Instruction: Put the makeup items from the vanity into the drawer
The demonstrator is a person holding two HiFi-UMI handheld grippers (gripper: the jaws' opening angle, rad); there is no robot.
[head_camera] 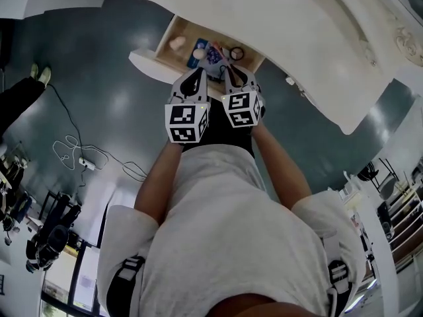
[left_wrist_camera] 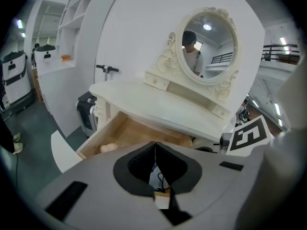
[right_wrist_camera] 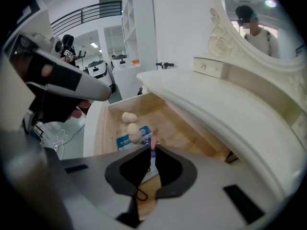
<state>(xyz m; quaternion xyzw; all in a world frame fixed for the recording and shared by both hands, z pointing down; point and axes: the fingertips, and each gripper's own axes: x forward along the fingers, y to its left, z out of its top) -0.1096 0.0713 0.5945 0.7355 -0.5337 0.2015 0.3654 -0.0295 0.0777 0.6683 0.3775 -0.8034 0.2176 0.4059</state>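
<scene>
My right gripper (right_wrist_camera: 153,152) pinches a slim pink stick (right_wrist_camera: 154,140) in its jaws over the open drawer (right_wrist_camera: 182,133), mid-frame, ready to drop; my left gripper (left_wrist_camera: 155,147) keeps its jaws closed, empty.

A white, curved-edge vanity surface (head_camera: 317,38) is sweeping across the upper right of the head view, carrying an oval, ornately framed mirror (left_wrist_camera: 207,42) at its back. Below its edge, an open light-wood drawer (head_camera: 173,32) is jutting out at upper centre. Two beige egg-shaped sponges (right_wrist_camera: 128,117), a flat blue-and-white packet (right_wrist_camera: 125,140) and a black ring (head_camera: 236,53) are lying in it. On the left, a white cable (head_camera: 73,152) is trailing over the dark grey floor (head_camera: 99,78).
</scene>
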